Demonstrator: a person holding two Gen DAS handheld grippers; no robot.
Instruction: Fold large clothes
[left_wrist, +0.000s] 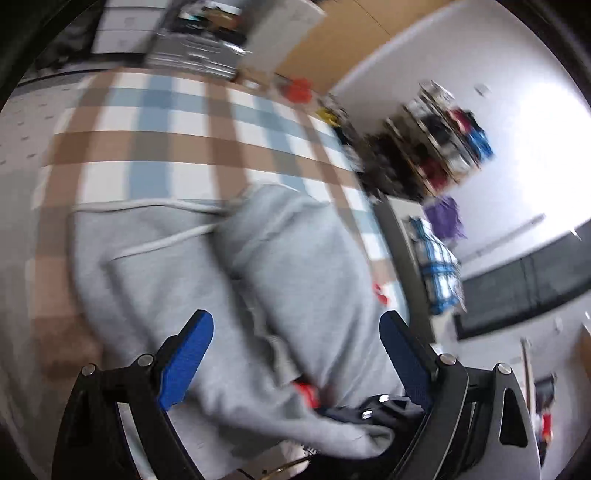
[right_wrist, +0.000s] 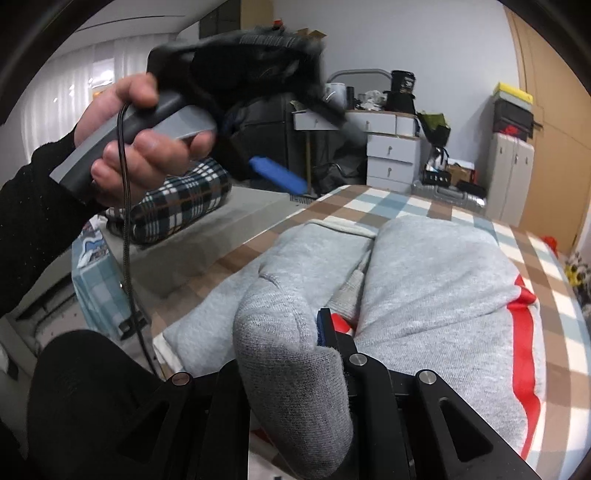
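1. Two grippers show. The right gripper (right_wrist: 325, 332) has its jaws clamped on a fold of the grey sweatshirt (right_wrist: 436, 266); one blue pad edge shows beside the fabric, the other is hidden under the bunched cloth.
2. The left gripper (left_wrist: 295, 332) has its jaws wide apart with nothing between them. Its blue pads (left_wrist: 188, 358) hang above the sweatshirt in its own view, which is smeared by motion blur.
3. In the right wrist view the left gripper is raised above the sweatshirt, held by the person's left hand (right_wrist: 136, 136) around a grey handle. A black cable (right_wrist: 127, 236) hangs down from it; only one blue pad is clear, the rest of its head is a dark blur.
4. The sweatshirt lies bunched on the checked bedspread (right_wrist: 369, 201), its red stripe (right_wrist: 524, 332) on the side away from the hand.
5. Beyond the sweatshirt, white drawers (right_wrist: 391, 155) stand against the wall; clutter on top is too small to make out.
6. A plaid bundle (right_wrist: 181, 206) lies below the hand, partly cut off by it.
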